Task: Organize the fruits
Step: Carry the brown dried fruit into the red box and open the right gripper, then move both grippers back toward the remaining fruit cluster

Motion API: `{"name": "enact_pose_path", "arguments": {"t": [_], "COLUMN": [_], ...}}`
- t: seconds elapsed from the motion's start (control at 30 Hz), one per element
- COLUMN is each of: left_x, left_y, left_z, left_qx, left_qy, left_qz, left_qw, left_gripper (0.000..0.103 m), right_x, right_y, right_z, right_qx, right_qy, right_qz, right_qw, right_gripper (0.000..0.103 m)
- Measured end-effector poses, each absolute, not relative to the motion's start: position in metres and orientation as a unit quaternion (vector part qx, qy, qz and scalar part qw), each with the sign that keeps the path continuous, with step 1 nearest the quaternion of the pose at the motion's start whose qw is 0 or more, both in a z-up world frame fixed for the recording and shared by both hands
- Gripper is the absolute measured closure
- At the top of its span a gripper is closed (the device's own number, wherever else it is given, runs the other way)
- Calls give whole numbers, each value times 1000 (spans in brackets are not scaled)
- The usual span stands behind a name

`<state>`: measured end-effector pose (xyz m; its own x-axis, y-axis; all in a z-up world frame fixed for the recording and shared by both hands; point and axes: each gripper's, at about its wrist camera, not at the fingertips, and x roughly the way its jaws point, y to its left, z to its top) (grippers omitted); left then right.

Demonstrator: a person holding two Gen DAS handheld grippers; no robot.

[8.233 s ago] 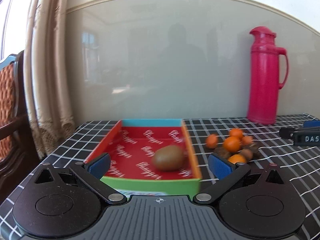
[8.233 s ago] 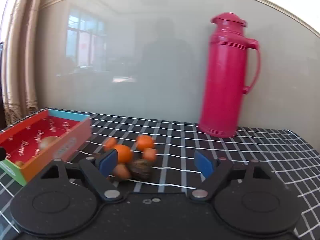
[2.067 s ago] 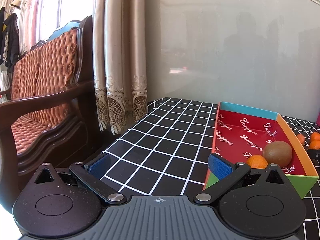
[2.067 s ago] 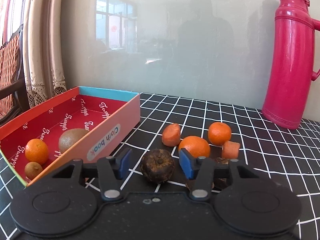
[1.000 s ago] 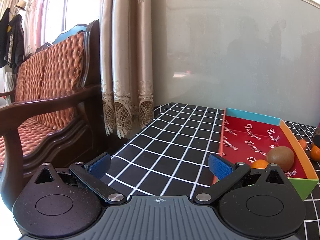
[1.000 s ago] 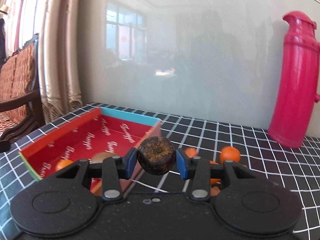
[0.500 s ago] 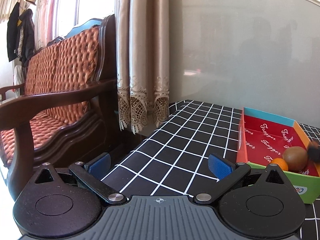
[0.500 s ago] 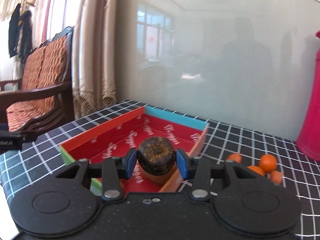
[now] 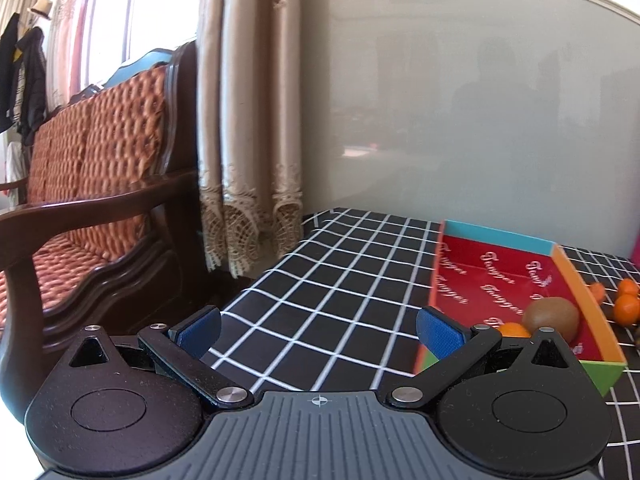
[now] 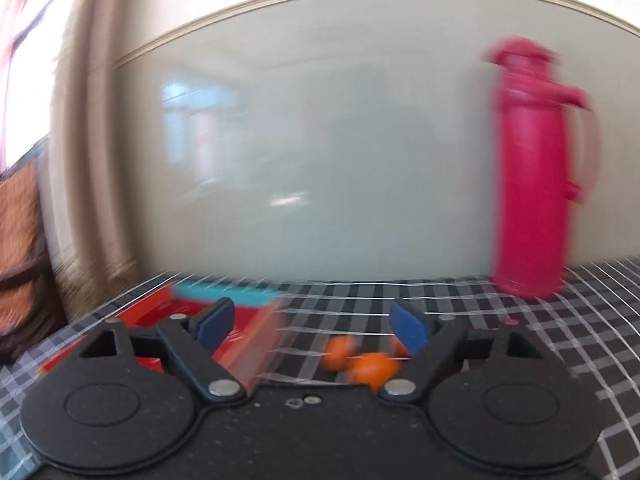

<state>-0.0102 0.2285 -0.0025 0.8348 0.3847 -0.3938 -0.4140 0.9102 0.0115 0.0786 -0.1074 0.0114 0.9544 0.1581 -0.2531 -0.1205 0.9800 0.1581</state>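
A wooden bench [image 9: 92, 184] with an orange quilted back fills the space ahead-left of the left gripper [image 9: 318, 328], and a beige lace-hemmed curtain [image 9: 248, 120] hangs just beyond it, against the pale wall. The black table [image 9: 320, 280] with its white grid runs straight out under both grippers.

Ahead-right of the left gripper lies the red tray [image 9: 576, 280], with a blue far wall and an orange right wall. A kiwi [image 9: 552, 318] rests in its near right corner, touching an orange [image 9: 514, 330] that the gripper's right finger partly hides. Further right, outside the tray, small oranges [image 9: 626, 306] sit on the table. The left gripper's jaws are spread wide with only bare table between them.

The right wrist view is smeared by motion. A tall pink flask [image 10: 532, 176] stands ahead-right of the right gripper [image 10: 312, 326], near the wall. The tray [image 10: 256, 344] lies ahead-left, its near corner behind the left finger. The loose oranges [image 10: 372, 366] lie just ahead, low between the fingers. These jaws are opening and hold nothing.
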Motion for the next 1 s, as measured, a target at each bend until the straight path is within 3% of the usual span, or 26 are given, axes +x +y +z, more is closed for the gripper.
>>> {"name": "enact_pose_path", "arguments": {"t": [0.13,0.3,1.0], "left_x": [-5,1,27], "left_y": [215,190,73], "left_z": [-1,3,11], "left_qx": [-36,-28,9], "left_qy": [198,194,183], "left_qz": [194,173,59], "left_qw": [960,965,981], "left_gripper": [0,0,0], "right_x": [83,80,49], "right_y": [-157,-199,-267], "right_z": [9,4,3], "right_qx": [135,175,125], "right_qy": [146,153,144], "right_qz": [10,-24,-77], "right_qw": [980,972,978], "right_gripper": [3,3,2]}}
